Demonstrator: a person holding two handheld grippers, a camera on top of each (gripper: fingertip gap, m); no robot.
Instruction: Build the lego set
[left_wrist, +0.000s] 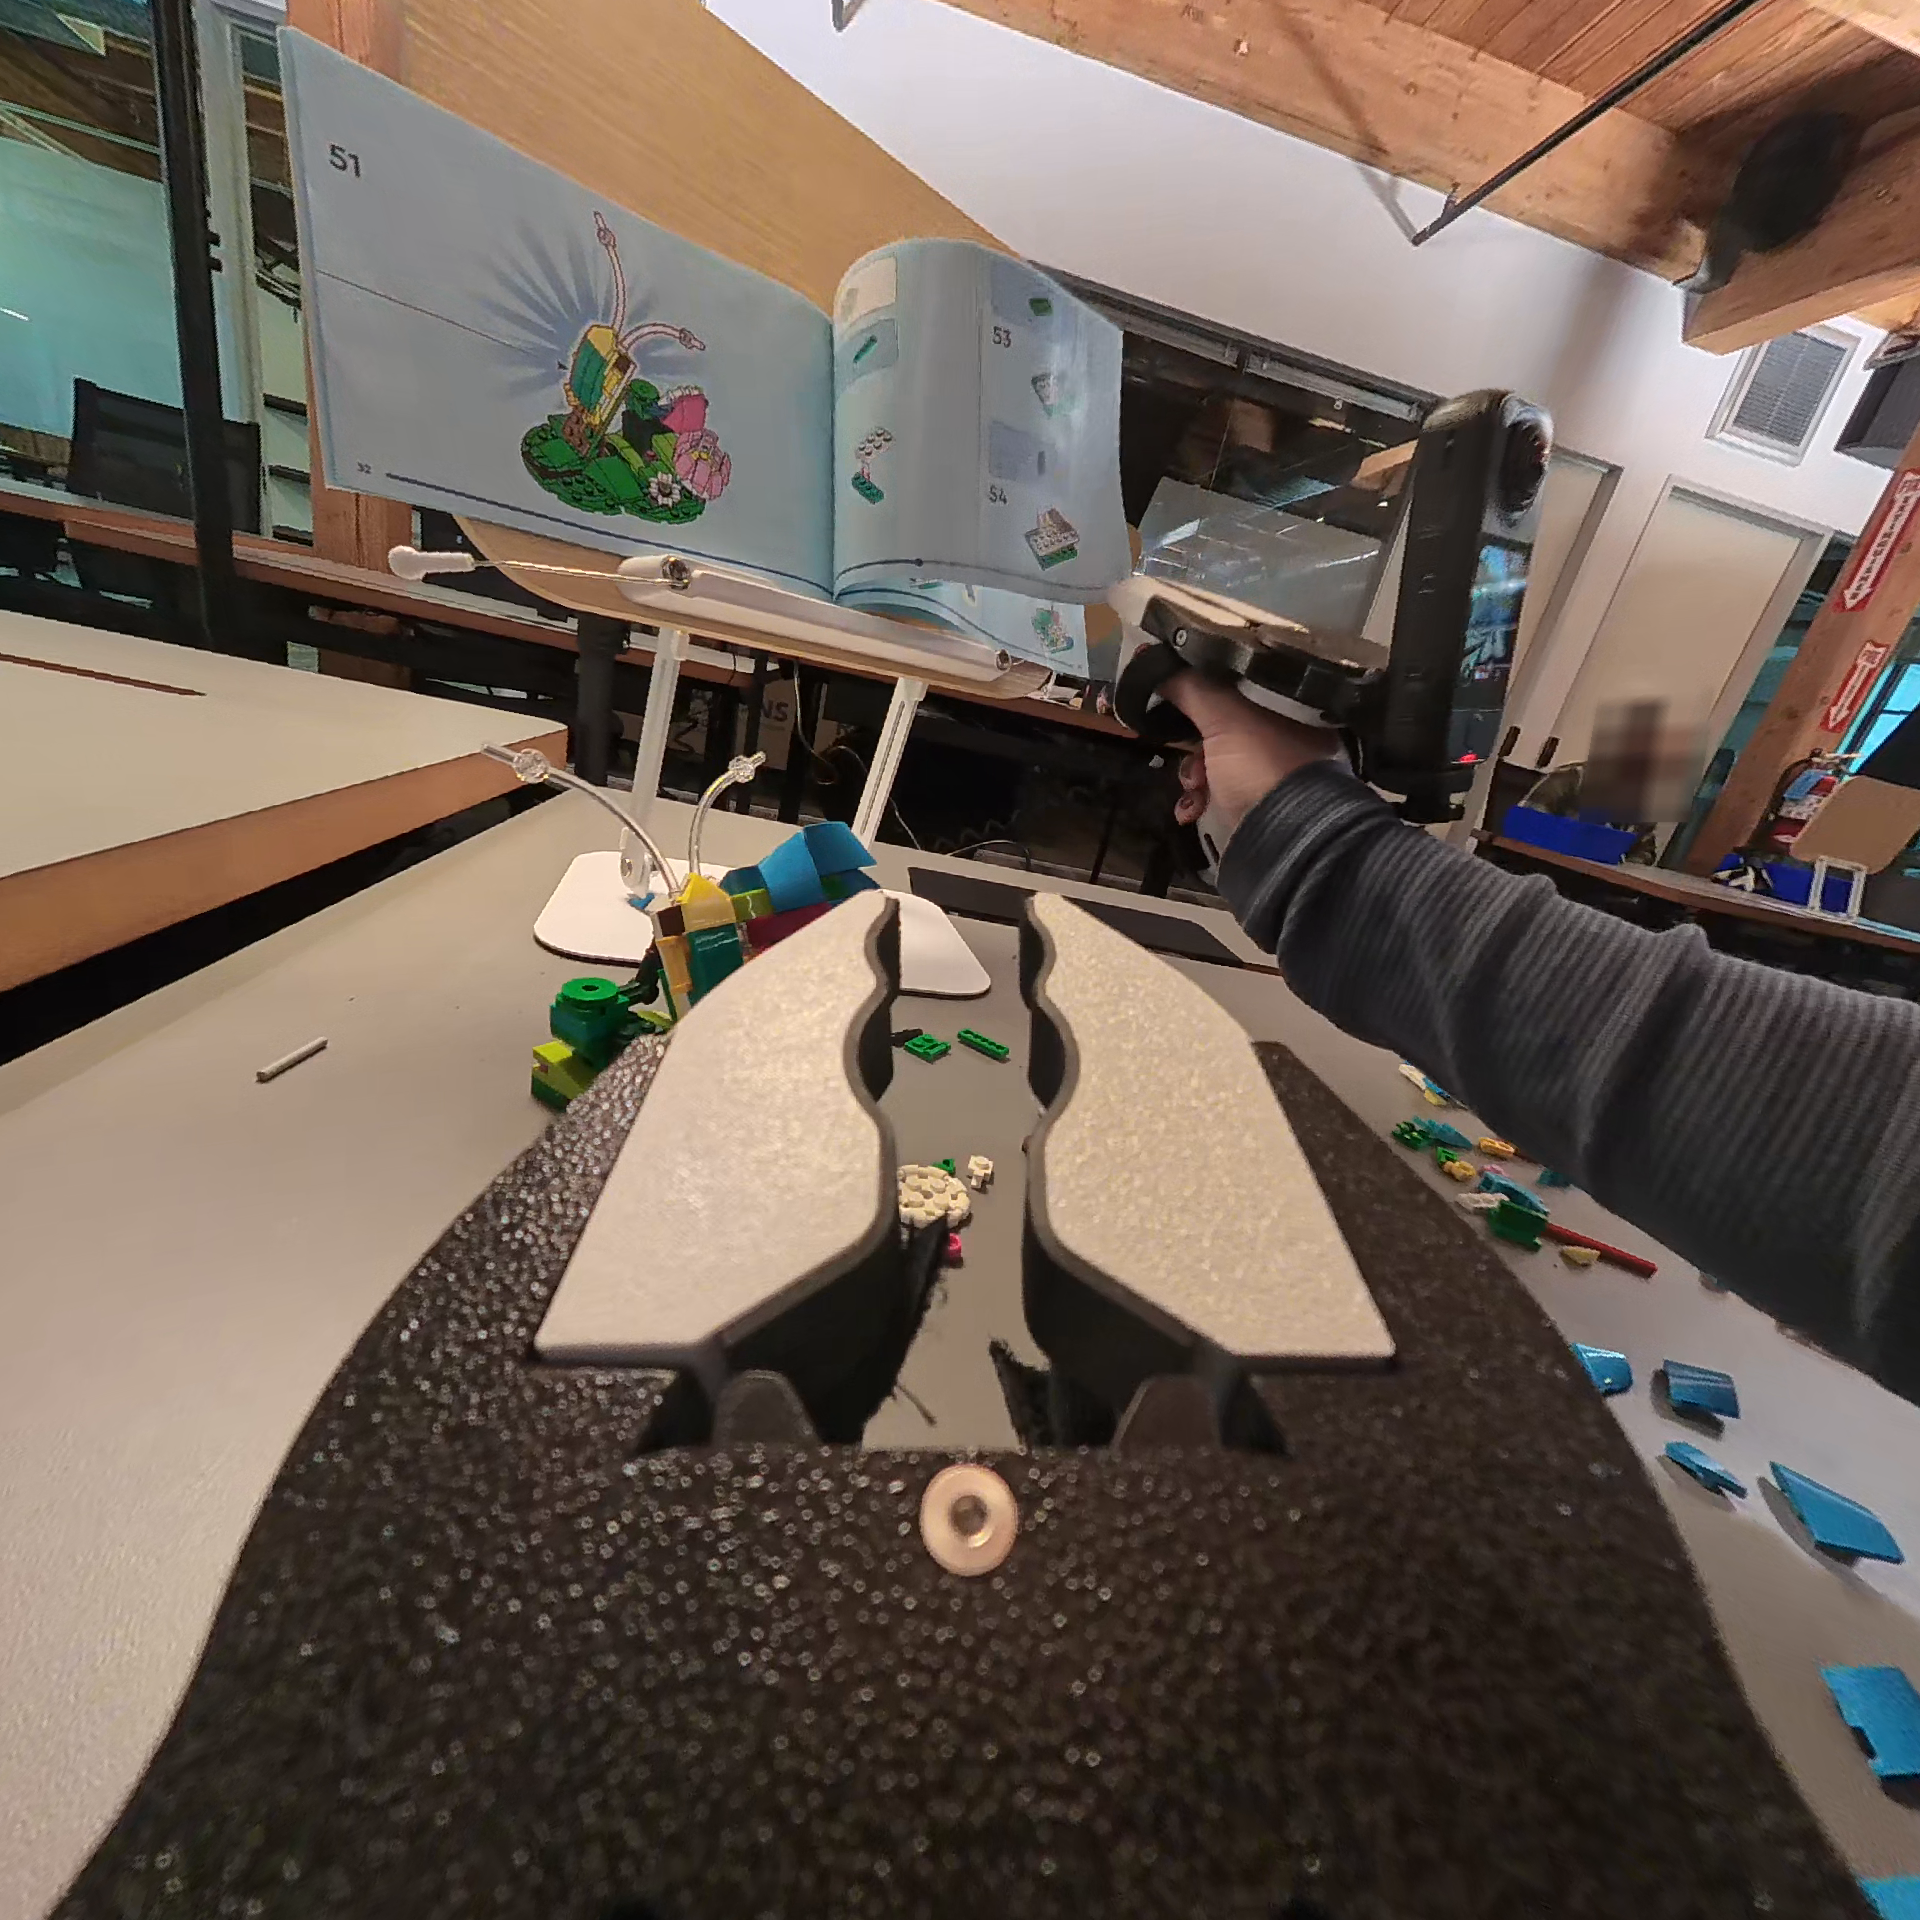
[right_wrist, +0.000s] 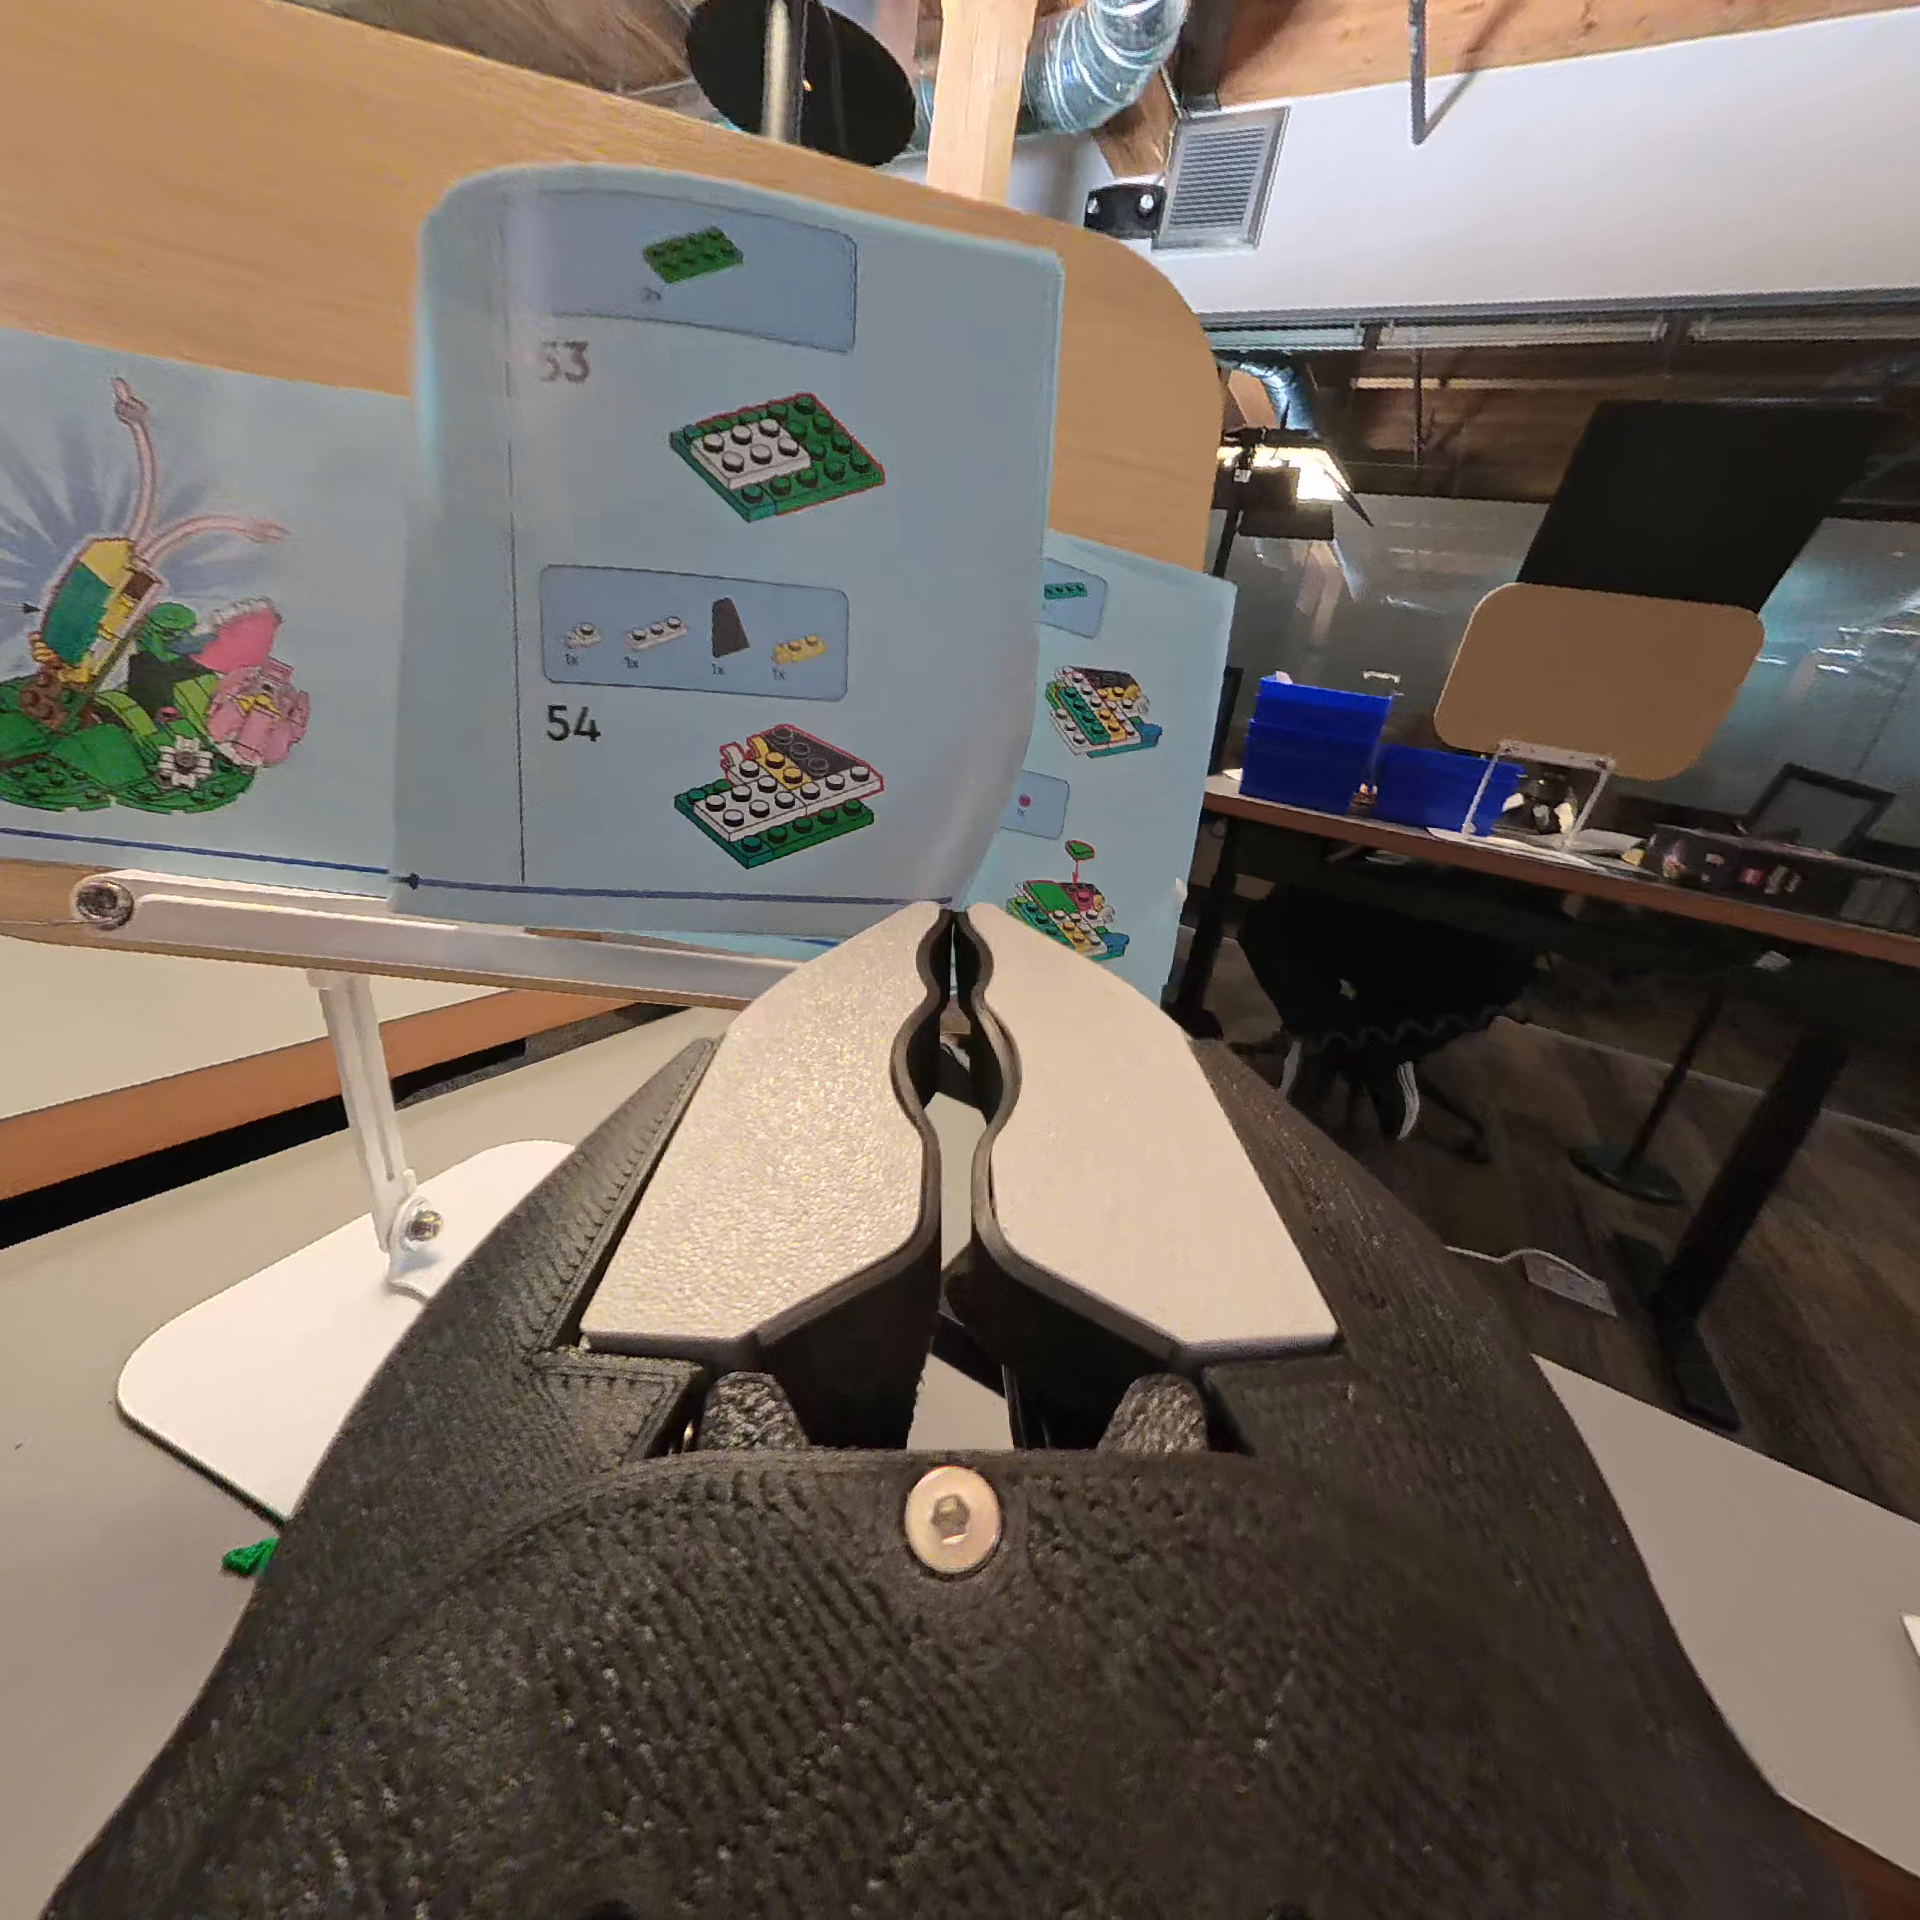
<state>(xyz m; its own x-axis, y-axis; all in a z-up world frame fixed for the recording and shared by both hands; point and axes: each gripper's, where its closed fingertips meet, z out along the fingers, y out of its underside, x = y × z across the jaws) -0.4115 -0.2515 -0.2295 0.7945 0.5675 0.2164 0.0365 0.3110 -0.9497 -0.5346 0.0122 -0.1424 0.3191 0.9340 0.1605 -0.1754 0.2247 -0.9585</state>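
The instruction booklet (left_wrist: 582, 353) stands open on a white-legged wooden stand (left_wrist: 790, 613). My right gripper (right_wrist: 957, 920) is shut on the bottom edge of a booklet page (right_wrist: 727, 540), which is lifted and curled over; it also shows in the left wrist view (left_wrist: 1132, 613), held by a hand. My left gripper (left_wrist: 956, 914) is open and empty, low over the grey table. A partly built lego model (left_wrist: 691, 935) with clear curved stalks stands just left of its fingertips. Small green plates (left_wrist: 956, 1042) and a white flower piece (left_wrist: 933, 1190) lie between its fingers.
Loose small lego pieces (left_wrist: 1496, 1195) lie at the right under a grey-sleeved arm (left_wrist: 1558, 1039). Torn blue bag bits (left_wrist: 1829, 1507) lie at the near right. A small grey rod (left_wrist: 291, 1058) lies at the left. The stand's white base (right_wrist: 291, 1351) rests on the table. The grippers' ends are close to 30 cm from one another.
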